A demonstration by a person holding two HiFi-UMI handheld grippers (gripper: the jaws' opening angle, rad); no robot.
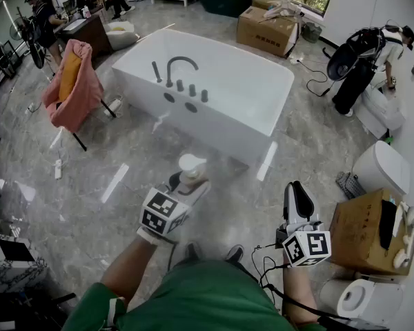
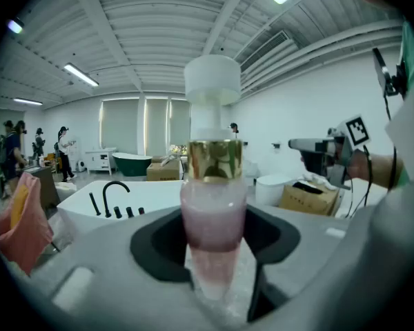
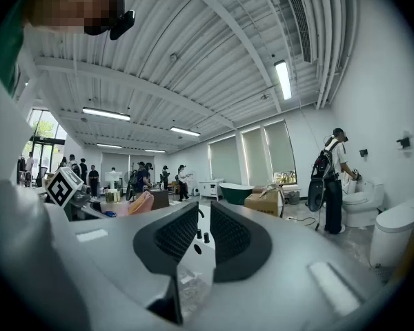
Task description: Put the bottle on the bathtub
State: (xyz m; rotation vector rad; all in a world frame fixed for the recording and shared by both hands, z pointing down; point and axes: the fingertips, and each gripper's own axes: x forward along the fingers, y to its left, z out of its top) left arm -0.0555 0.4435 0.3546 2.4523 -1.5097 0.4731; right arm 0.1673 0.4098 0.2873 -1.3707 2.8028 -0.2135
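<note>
Bottle [image 2: 214, 192] is sitting upright in the left gripper [image 1: 188, 179]. The jaws are pressing on its lower body from both sides, and it's hanging in the air over the floor [image 1: 224, 163], short of the white bathtub [image 1: 262, 95]. Right gripper [image 1: 298, 200] is carrying nothing, and its jaws are showing just a narrow slit between them.

Only grey floor is lying between the bottle and the tub's near wall. The black faucet [image 1: 179, 64] is standing on the tub's rim, on the side nearer the pink-draped chair [image 1: 72, 88]. Off to the right, a white toilet [image 1: 381, 165] and a cardboard box [image 1: 362, 229] are sitting near the right gripper. A person with a backpack [image 1: 362, 57] is standing at another toilet further back.

Head view is only catching the bottle's white cap from above. Left gripper view is showing the gold collar and the pinkish contents too. Right gripper view is peeking at the tub through its jaw slit.
</note>
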